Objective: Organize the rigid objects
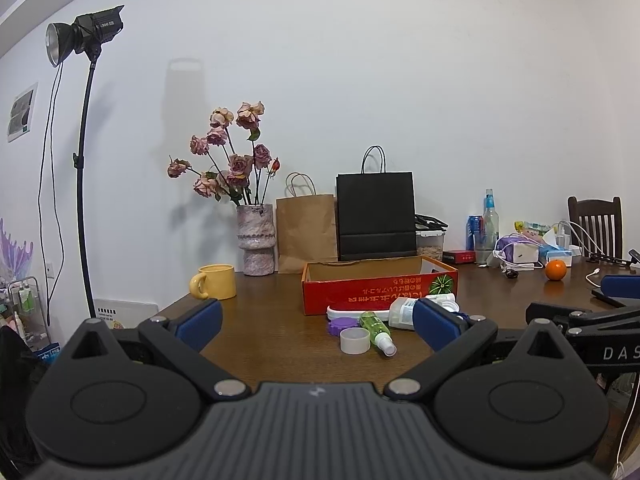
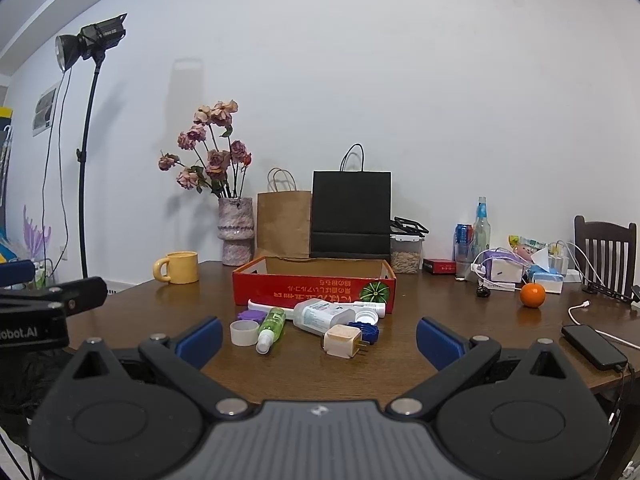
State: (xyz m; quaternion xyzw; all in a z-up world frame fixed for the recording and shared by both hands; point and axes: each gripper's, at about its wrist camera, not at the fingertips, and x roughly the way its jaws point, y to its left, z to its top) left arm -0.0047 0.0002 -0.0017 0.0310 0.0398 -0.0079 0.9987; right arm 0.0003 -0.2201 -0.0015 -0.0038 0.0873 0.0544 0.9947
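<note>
A red cardboard box (image 2: 314,287) stands open on the brown table, also in the left wrist view (image 1: 380,286). In front of it lie a white tape ring (image 2: 244,332), a green spray bottle (image 2: 271,329), a purple lid (image 2: 251,315), a clear white bottle (image 2: 323,315), a white plug adapter (image 2: 342,341), a blue piece (image 2: 366,330) and a long white item (image 2: 256,304). My right gripper (image 2: 319,338) is open and empty, just short of the pile. My left gripper (image 1: 318,326) is open and empty, near the ring (image 1: 354,340) and green bottle (image 1: 377,331).
A yellow mug (image 2: 178,267), a vase of flowers (image 2: 235,229), a brown bag (image 2: 284,225) and a black bag (image 2: 351,216) stand behind the box. An orange (image 2: 532,295), a black phone (image 2: 593,346), cables and clutter lie right. A light stand (image 2: 86,152) is left.
</note>
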